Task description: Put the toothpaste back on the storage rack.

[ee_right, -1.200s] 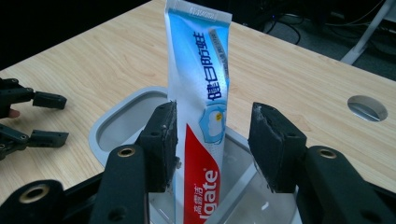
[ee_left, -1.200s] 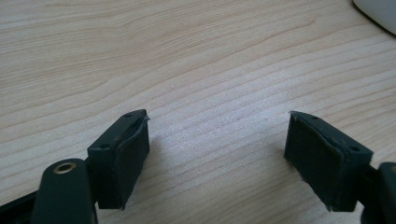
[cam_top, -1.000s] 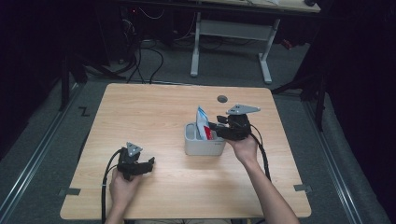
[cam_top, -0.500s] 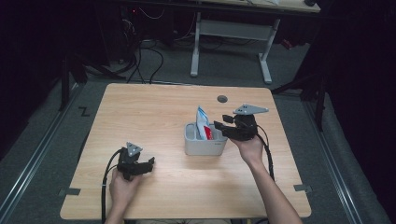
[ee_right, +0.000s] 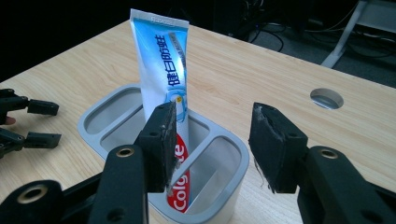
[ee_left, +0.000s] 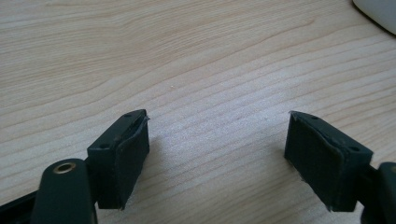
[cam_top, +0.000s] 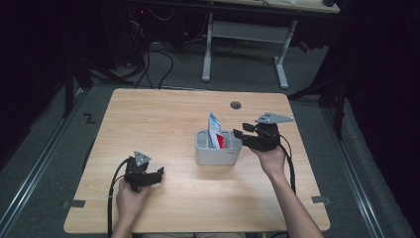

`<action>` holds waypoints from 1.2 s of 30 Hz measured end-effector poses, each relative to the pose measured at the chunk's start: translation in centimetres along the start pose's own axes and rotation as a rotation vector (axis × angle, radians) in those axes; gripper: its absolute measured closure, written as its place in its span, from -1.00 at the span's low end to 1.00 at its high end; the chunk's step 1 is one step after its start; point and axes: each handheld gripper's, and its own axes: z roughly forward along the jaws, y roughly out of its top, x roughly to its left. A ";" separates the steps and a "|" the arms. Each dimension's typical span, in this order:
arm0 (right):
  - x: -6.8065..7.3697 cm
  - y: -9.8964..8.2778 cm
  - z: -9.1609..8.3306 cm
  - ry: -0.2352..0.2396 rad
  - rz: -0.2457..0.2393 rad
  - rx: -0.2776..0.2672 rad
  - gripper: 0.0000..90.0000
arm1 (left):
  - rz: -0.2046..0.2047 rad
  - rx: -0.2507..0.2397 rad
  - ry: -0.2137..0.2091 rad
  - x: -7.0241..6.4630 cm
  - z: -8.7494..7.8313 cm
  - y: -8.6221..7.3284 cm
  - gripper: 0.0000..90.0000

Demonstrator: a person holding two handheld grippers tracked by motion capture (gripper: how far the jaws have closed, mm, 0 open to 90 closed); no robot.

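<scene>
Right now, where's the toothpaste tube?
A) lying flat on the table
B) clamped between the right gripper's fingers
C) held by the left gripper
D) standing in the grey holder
D: the toothpaste tube stands nearly upright in a compartment of the grey holder, while the right gripper is open beside it with nothing between its fingers.

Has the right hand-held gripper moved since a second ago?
Yes. The right hand-held gripper has backed off rightward from the grey caddy, jaws open.

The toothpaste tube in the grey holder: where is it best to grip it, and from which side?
Grip the toothpaste tube on its flat upper part, above the holder rim, probably coming from above. It stands nearly upright, cap end down in a compartment, so only that part is free.
</scene>
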 end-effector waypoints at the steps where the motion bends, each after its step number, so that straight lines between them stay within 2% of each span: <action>1: -0.1 0.0 -0.1 0.000 0.001 -0.002 0.14 | 0.000 0.000 0.000 0.0 0.0 0.0 -0.50; 25: -1.1 -1.2 -1.6 -0.029 0.029 -0.017 0.14 | 0.000 0.000 0.000 0.0 0.0 0.0 -0.50; 30: -1.2 -1.3 -2.1 -0.017 0.043 -0.028 0.14 | 0.000 0.000 0.000 0.0 0.0 0.0 -0.50; 34: -0.8 -1.5 -2.4 -0.024 0.013 -0.019 0.14 | 0.000 0.000 0.000 0.0 0.0 0.0 -0.50; 36: -0.8 -1.6 -2.5 -0.023 0.014 -0.016 0.14 | 0.001 0.000 0.000 0.0 0.0 0.0 -0.50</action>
